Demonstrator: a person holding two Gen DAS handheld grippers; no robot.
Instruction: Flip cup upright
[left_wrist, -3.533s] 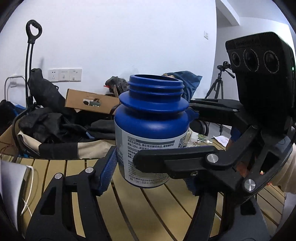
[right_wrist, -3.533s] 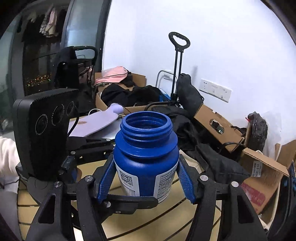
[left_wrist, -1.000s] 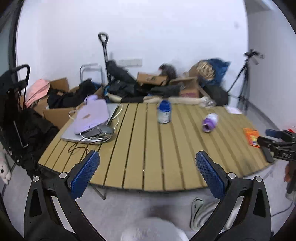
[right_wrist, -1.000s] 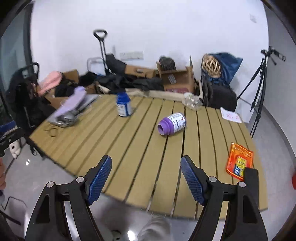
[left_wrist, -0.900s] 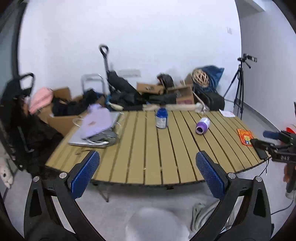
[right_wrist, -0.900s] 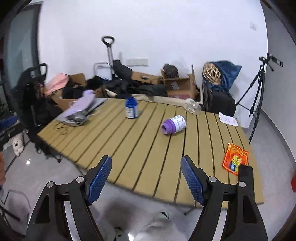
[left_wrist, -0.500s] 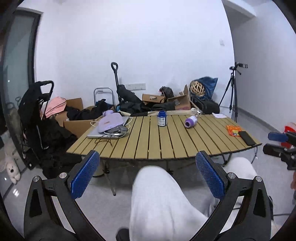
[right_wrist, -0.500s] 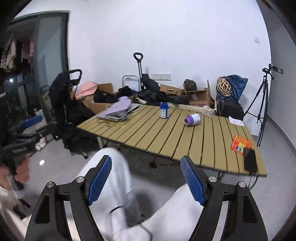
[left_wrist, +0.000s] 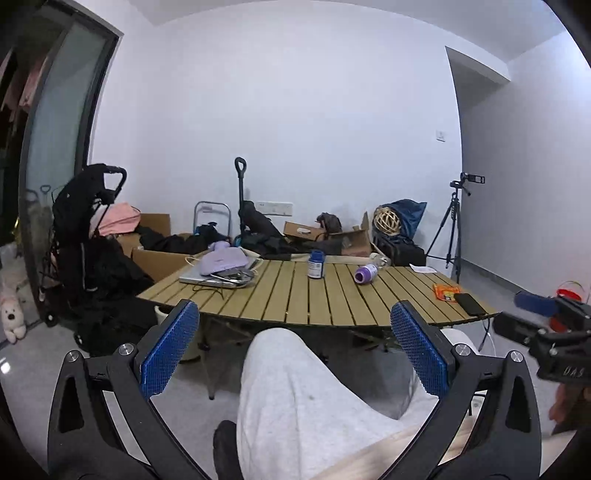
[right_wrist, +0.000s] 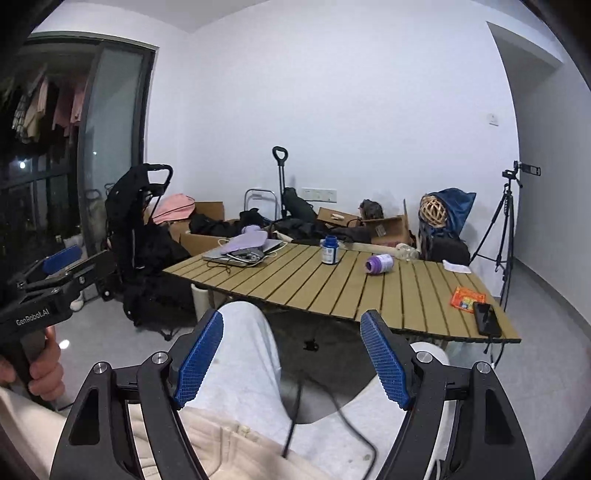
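Note:
A blue bottle (left_wrist: 316, 263) stands upright, mouth up, near the far edge of the slatted wooden table (left_wrist: 295, 302); it also shows in the right wrist view (right_wrist: 329, 250). A purple bottle (left_wrist: 365, 274) lies on its side to its right, also in the right wrist view (right_wrist: 379, 264). My left gripper (left_wrist: 294, 347) is open and empty, far back from the table above a lap in grey trousers. My right gripper (right_wrist: 291, 356) is open and empty, also far back.
A laptop with a purple pouch and cables (left_wrist: 221, 267) lies on the table's left part. An orange packet (right_wrist: 466, 298) and a black phone (right_wrist: 487, 319) lie near its right end. Boxes, bags, a trolley and a tripod (left_wrist: 453, 221) stand behind.
Both grippers let go of the blue bottle, which stays upright on the table, and pulled far back from it. The person's lap now fills the foreground.

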